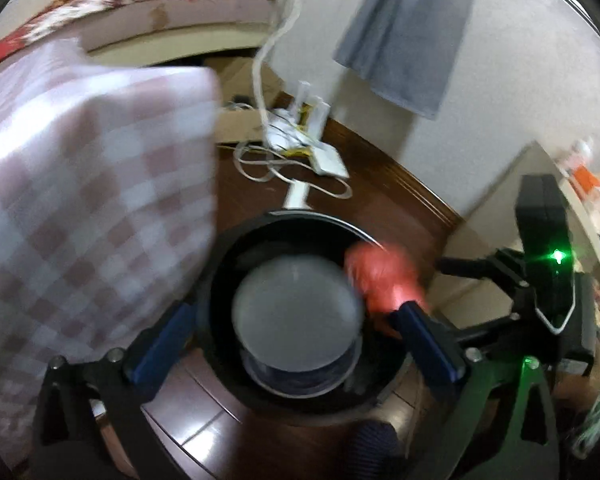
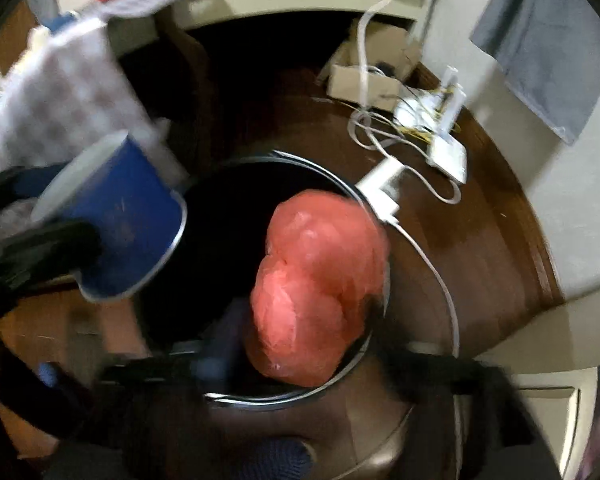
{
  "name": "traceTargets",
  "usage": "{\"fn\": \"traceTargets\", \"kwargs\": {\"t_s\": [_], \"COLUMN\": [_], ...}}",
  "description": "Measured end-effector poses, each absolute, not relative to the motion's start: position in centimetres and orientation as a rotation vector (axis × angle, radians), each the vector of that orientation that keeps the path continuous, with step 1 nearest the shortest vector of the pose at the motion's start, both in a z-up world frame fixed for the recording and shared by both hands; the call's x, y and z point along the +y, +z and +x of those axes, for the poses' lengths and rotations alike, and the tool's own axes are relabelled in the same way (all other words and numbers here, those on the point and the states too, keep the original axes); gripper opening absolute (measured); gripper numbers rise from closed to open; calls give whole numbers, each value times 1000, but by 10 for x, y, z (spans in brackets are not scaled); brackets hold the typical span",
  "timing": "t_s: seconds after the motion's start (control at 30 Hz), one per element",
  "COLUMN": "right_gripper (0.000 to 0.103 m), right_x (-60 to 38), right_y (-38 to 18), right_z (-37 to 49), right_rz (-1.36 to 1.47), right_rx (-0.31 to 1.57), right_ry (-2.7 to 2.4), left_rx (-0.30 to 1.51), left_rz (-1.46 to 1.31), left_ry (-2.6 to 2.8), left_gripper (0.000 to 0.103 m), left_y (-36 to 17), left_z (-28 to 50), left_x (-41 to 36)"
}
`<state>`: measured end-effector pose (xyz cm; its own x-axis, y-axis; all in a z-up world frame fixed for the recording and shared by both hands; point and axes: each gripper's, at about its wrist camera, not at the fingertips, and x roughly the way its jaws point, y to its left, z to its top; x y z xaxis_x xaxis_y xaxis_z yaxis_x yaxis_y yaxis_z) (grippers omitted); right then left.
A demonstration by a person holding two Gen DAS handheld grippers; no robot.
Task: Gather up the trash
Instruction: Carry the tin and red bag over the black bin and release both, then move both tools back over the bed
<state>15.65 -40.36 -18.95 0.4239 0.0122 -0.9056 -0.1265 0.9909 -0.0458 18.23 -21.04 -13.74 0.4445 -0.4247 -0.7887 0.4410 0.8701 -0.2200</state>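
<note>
A black round trash bin (image 1: 284, 214) with a metal rim (image 2: 256, 402) stands on the dark wood floor. In the left wrist view a blue cup (image 1: 296, 312), bottom up, hangs over the bin's mouth between the blue pads of my left gripper (image 1: 294, 340). The pads stand wide and clear of the cup on both sides. A crumpled red plastic bag (image 2: 320, 292) hovers over the bin's right side, between the blurred black fingers of my right gripper (image 2: 300, 368), which do not touch it. The blue cup (image 2: 120, 220) also shows at the left there.
A pink-and-white checked cloth (image 1: 80, 200) hangs close on the left. Beyond the bin lie a white power strip with cables (image 1: 296, 136) and a cardboard box (image 2: 360, 76). A grey cloth (image 1: 412, 32) hangs on the wall. A pale cabinet (image 1: 500, 216) stands on the right.
</note>
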Motion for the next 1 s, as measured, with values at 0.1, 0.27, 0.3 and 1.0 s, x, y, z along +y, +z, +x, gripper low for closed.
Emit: {"fn": "traceTargets", "kwargs": {"t_s": [0.1,0.27,0.3,1.0], "right_gripper": [88,102,102,102], "right_x": [-410,-414,-413,-376], "right_y": [-194,-192,-190,-158], "right_z": [160,163,164,159], "right_rz": [-131,-146,-152,-165], "right_rx": [1150,1156,1153,1084], "right_ry": [40,-9,-12,56], "left_rx": [996,998,998,945], "left_rz": [35,68,69,82], "left_ry": [-493,-397,-385,-291], "left_gripper": [102,102,102,102], "left_y": [-147,-157,-158,-129], "left_z": [183,183,181,166], "left_x": [-204,-193,-191,-167]}}
